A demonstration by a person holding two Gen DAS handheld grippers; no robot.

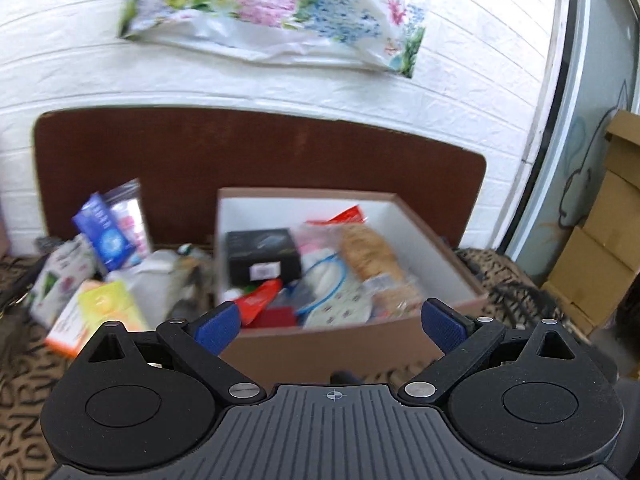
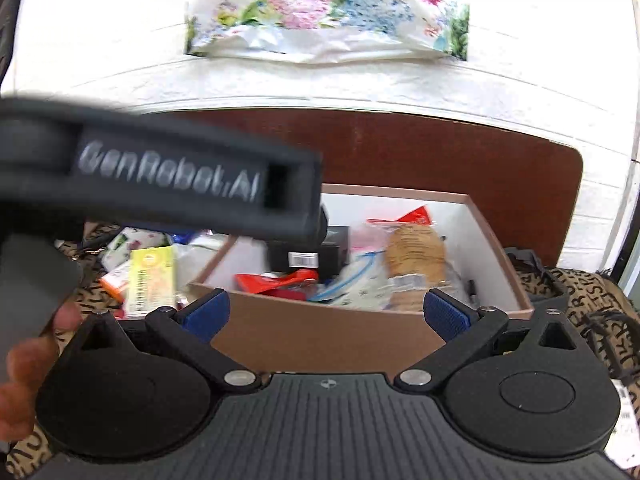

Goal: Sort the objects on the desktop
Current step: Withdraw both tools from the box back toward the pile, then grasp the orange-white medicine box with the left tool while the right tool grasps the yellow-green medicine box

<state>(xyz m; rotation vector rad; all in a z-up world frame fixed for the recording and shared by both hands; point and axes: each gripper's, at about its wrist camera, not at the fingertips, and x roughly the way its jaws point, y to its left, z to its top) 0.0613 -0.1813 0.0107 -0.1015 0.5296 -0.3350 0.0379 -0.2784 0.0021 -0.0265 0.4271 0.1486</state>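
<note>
Both feeds are motion-blurred, so I'm only calling what I can read.

Left gripper: jaws spread wide, nothing between the blue pads. It hangs above the near wall of the brown box, pointing into it.

Right gripper: same story, jaws wide apart and empty, facing the same box from slightly further right. The left unit's body crosses the upper-left of the right view (white lettering on it, smeared), with the person's hand visible at the left edge.

Box contents, piled with no order I can make out:
- black carton with a barcode label, back left
- red packet near the front wall
- clear bag of tan snacks on the right side
- blue cord in a clear bag in the middle

Items outside the box, on the patterned cloth to its left:
- yellow packet, nearest the left gripper
- blue box standing tilted behind it
- white wrapped things between those and the box wall (too blurred to identify)

Background: brown board against a white brick-pattern wall, floral bag hanging above, cardboard boxes at far right.
</note>
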